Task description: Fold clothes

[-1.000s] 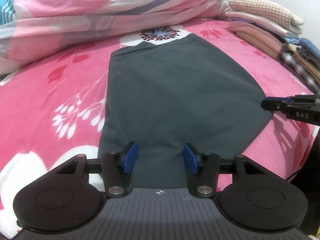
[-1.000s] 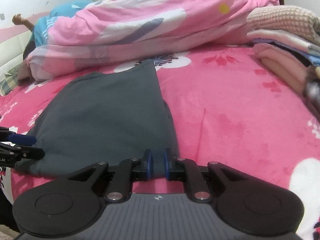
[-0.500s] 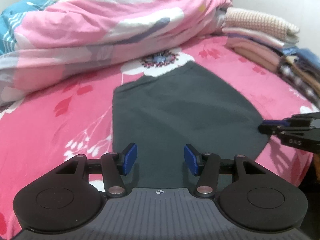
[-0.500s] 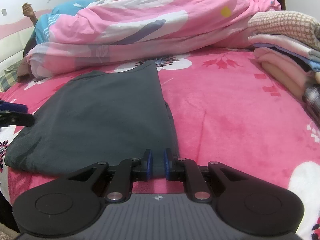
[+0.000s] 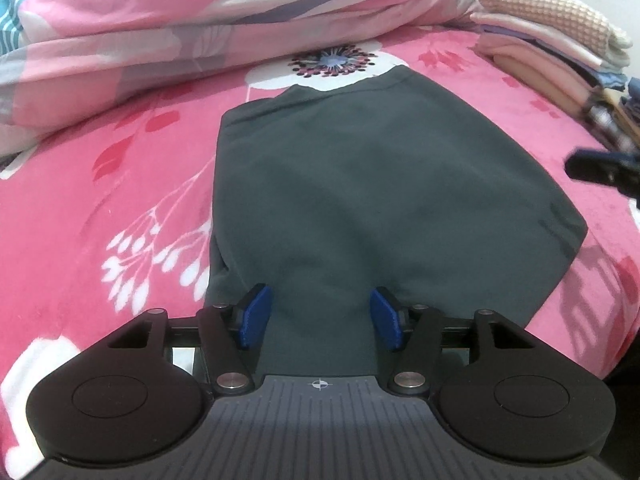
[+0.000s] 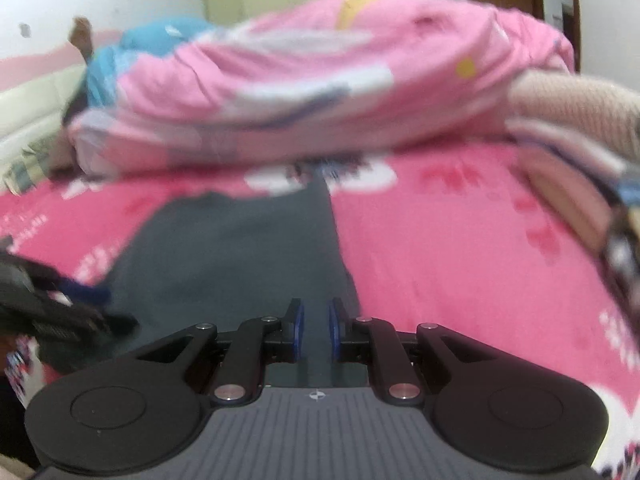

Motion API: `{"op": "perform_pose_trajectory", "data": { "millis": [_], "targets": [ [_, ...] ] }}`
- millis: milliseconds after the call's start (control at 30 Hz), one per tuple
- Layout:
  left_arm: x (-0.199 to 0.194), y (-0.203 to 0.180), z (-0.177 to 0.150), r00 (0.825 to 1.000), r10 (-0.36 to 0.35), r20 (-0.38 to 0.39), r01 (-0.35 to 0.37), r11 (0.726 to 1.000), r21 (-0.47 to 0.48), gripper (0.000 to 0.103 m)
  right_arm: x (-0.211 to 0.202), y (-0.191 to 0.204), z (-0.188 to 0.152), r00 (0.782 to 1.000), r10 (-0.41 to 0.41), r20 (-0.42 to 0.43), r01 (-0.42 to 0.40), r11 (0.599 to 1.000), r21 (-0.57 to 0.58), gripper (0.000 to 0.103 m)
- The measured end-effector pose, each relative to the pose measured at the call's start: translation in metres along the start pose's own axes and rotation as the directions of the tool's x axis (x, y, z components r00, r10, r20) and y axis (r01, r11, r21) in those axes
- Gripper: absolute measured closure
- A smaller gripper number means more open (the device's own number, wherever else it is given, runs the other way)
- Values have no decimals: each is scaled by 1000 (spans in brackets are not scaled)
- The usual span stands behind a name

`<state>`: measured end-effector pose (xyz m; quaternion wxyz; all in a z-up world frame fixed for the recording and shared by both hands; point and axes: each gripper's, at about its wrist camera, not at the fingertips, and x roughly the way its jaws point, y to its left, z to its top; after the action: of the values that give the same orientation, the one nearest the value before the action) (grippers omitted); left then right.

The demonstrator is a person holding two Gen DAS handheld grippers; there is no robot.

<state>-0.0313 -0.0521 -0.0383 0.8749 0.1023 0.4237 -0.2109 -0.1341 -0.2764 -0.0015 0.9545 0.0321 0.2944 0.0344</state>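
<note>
A dark grey garment (image 5: 360, 184) lies flat on the pink floral bed sheet (image 5: 100, 184). My left gripper (image 5: 320, 312) hovers over its near edge. Its jaws are opening, the cloth runs between the blue pads (image 5: 256, 316), and they do not press on it. My right gripper (image 6: 316, 328) hangs above the garment's (image 6: 240, 256) near right corner, its pads a narrow gap apart with nothing gripped. In the left wrist view the right gripper's (image 5: 576, 168) tip floats clear of the flat right corner. The left gripper (image 6: 120, 320) shows blurred at the right wrist view's left edge.
A bunched pink quilt (image 5: 200, 20) fills the far side of the bed. A stack of folded clothes (image 5: 552, 52) sits at the far right, also visible as the stack (image 6: 580, 140) in the right wrist view. The bed's edge drops away at the near right.
The right gripper has risen off the garment's right corner, which stays flat; its view is now blurred. The left gripper shifted a little and its pads spread slightly wider.
</note>
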Motion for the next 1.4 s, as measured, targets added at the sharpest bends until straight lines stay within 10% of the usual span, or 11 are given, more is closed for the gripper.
{"op": "perform_pose_trajectory", "data": {
  "millis": [367,1233,1400],
  "targets": [
    [6,1,6,999,14,-36,-15,1000,-14,42,65,9,-5,987,-7,-158,1,999,-39,89],
    [8,-3,8,997,58,-49,-58,998,0,35,98,24,40,996,37,-86,-42,998,-52,88],
    [2,7,8,999,23,-29,-24,999,-29,33,103,12,52,993,98,-60,-96,995,34,74]
  ]
}}
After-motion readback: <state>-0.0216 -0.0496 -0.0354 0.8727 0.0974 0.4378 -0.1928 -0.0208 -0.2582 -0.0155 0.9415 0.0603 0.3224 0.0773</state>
